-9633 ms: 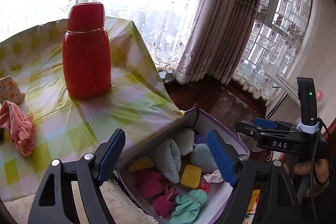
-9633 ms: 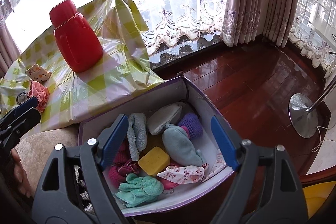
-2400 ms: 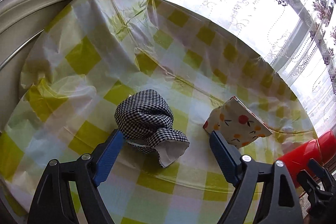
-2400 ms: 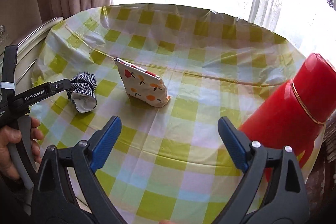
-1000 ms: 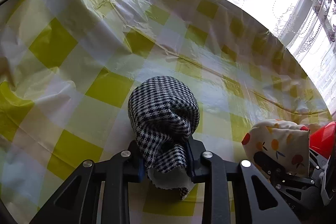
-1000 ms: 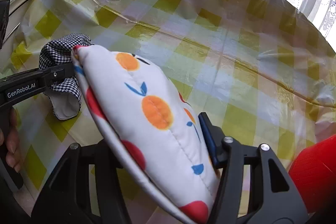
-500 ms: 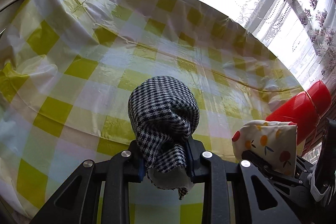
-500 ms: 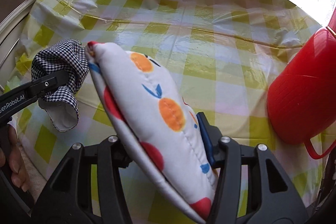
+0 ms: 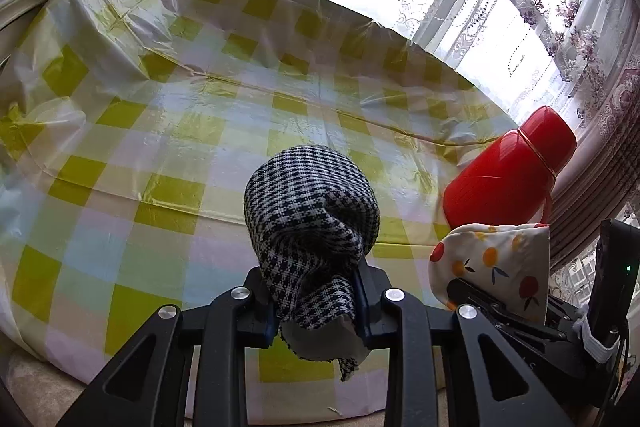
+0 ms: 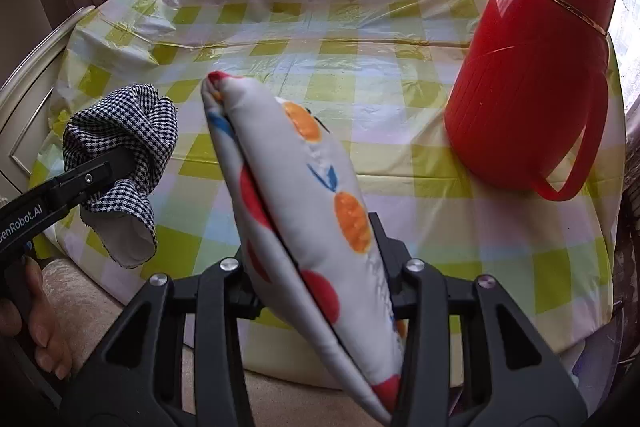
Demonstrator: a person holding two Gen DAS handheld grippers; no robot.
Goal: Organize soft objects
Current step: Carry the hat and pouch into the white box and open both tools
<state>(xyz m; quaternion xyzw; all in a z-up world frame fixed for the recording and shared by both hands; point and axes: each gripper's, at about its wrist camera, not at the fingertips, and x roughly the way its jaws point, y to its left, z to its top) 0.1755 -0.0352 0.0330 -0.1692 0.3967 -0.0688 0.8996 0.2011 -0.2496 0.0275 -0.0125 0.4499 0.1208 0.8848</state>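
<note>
Left wrist view: my left tool is clenched on the houndstooth cloth, held at frame centre above the counter. At lower right, my right tool grips the fruit-print pouch, below the red thermos. Right wrist view: the pouch runs diagonally through frame centre between the closed fingers; the cloth hangs at left, the thermos stands at upper right.
</note>
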